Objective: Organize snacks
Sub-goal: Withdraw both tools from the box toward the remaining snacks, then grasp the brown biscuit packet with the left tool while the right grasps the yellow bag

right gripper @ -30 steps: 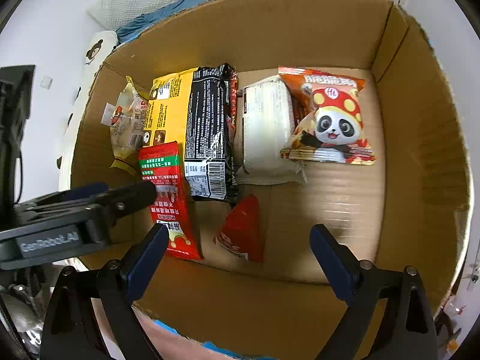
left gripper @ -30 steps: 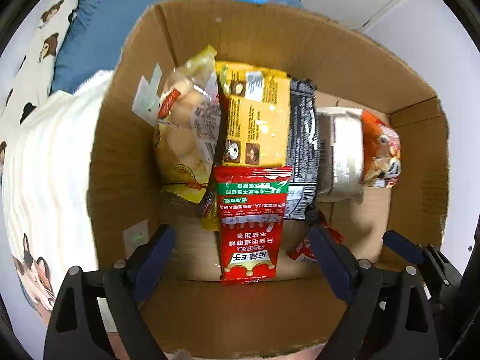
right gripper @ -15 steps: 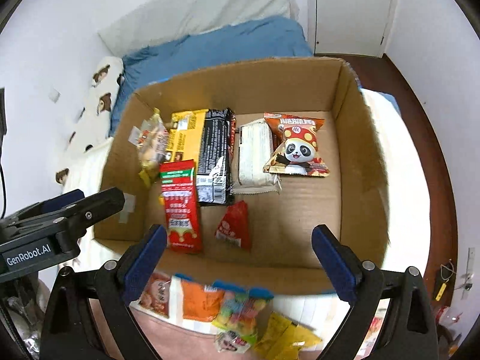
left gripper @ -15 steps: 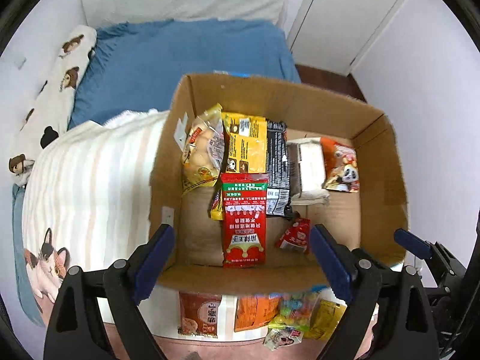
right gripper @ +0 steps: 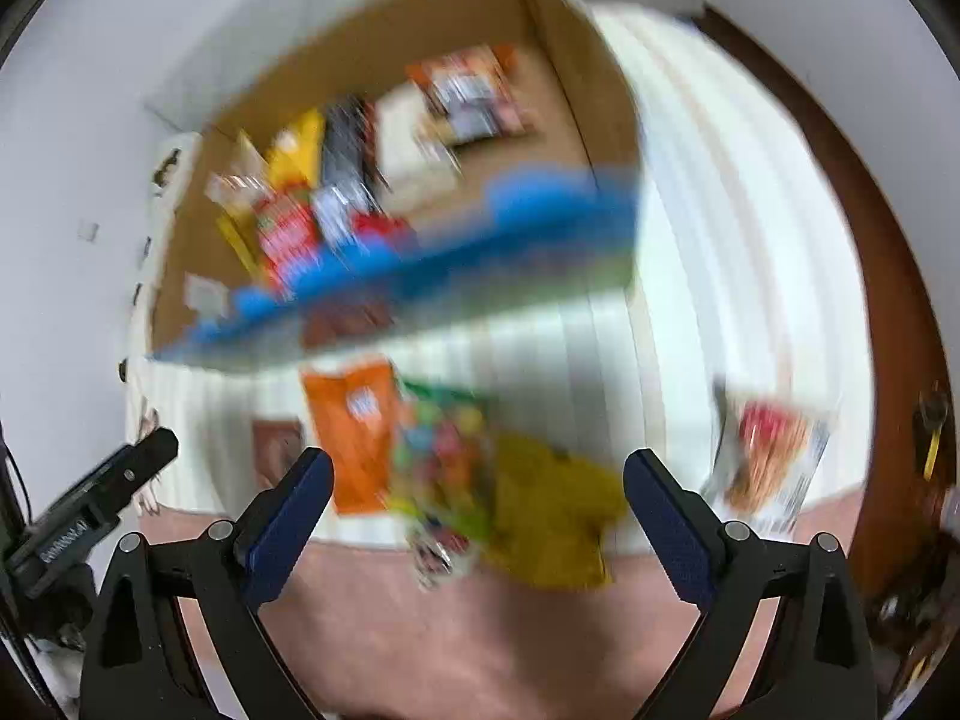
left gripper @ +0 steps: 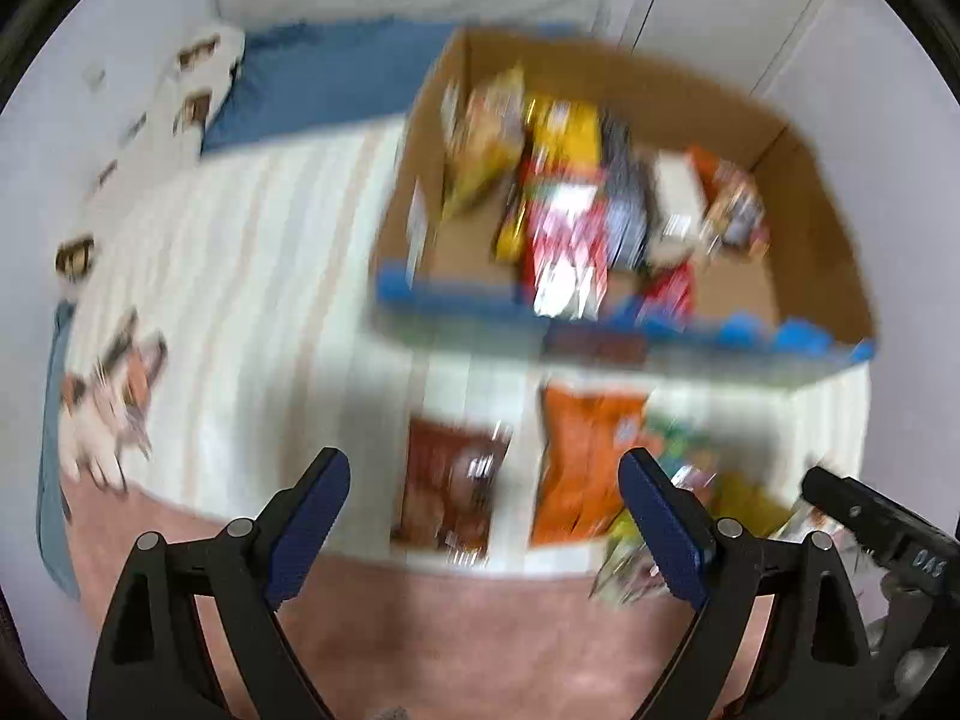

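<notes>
Both views are motion-blurred. A cardboard box (left gripper: 798, 210) with a blue front rim holds several snack packs; it also shows in the right wrist view (right gripper: 576, 90). Loose snacks lie on the striped blanket in front of it: a brown pack (left gripper: 450, 486), an orange pack (left gripper: 582, 456) (right gripper: 354, 432), a colourful candy bag (right gripper: 444, 456), a yellow pack (right gripper: 552, 516) and a red-and-white pack (right gripper: 774, 456) at the right. My left gripper (left gripper: 483, 516) is open and empty above the brown and orange packs. My right gripper (right gripper: 477, 510) is open and empty above the candy bag and yellow pack.
The striped blanket (left gripper: 240, 276) lies on a bed with a pink sheet (left gripper: 450, 630) at the near edge and a blue cover (left gripper: 318, 84) behind. A white wall and door stand behind the box. Dark wood floor (right gripper: 858, 240) shows at the right.
Both grippers have pulled back and up from inside the box to above the loose snacks in front of it. Both stay open and empty.
</notes>
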